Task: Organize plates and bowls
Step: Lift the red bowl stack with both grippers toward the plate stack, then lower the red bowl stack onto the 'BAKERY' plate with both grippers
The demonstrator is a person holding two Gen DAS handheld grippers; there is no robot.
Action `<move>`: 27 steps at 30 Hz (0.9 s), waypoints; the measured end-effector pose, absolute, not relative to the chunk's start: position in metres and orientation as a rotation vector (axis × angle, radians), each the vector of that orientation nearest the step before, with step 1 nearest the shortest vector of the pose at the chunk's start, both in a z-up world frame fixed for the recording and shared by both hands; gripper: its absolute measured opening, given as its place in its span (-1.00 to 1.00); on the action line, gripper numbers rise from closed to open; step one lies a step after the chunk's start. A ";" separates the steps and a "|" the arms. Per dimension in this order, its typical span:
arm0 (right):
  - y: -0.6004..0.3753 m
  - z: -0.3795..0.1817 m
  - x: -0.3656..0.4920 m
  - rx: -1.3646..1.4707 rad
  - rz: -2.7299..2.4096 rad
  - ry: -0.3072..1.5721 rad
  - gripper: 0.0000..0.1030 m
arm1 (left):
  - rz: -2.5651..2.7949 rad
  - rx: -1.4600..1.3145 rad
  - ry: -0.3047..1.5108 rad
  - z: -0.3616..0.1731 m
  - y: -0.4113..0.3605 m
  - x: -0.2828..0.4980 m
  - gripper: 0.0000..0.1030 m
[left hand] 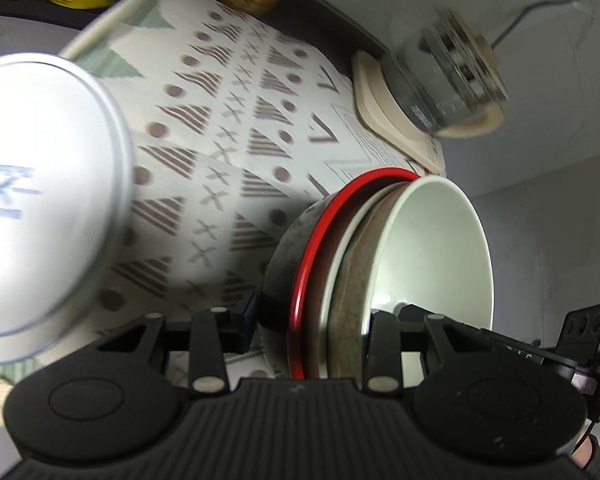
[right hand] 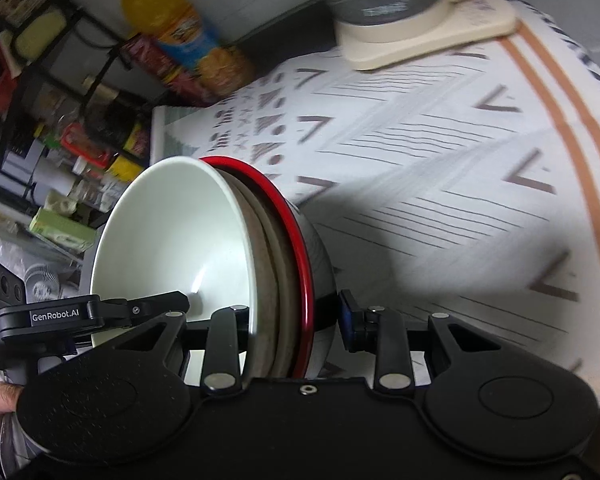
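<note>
Pinching a nested stack of bowls (left hand: 380,264) from opposite sides, left hand-held gripper (left hand: 312,322) and right hand-held gripper (right hand: 296,320) each clamped across the stack's rims. Lifted clear above the patterned desk (right hand: 440,168), tipped on edge, white bowl (right hand: 172,236) innermost, red-rimmed bowl (left hand: 304,264) outermost. Near a kettle (right hand: 400,4) and a round tin (left hand: 40,192).

"GenRobot.AI" stands in white on the black left tongs (right hand: 54,316); other print is too blurred.
</note>
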State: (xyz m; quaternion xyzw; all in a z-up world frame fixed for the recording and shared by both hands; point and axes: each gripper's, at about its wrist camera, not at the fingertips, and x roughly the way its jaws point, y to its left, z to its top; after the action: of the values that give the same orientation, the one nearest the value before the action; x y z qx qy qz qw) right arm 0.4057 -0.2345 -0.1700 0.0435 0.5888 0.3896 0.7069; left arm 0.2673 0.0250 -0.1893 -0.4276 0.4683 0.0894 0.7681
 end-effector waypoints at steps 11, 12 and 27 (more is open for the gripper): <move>-0.163 -0.157 0.385 0.021 0.994 1.302 -0.39 | 0.304 -0.960 0.953 -0.172 0.081 0.218 -0.28; -0.156 -0.157 0.384 0.012 1.003 1.302 -0.39 | 0.313 -0.963 0.949 -0.172 0.086 0.214 -0.28; -0.074 -0.149 0.356 -0.043 1.106 1.303 -0.39 | 0.420 -1.005 0.893 -0.160 0.150 0.168 -0.28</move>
State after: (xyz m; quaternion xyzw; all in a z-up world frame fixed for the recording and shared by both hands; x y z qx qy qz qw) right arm 0.3559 -0.0736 -0.1492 -0.0191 0.5748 0.4883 0.6564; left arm 0.1678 0.1497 -0.1599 -0.4618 0.4105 0.1932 0.7622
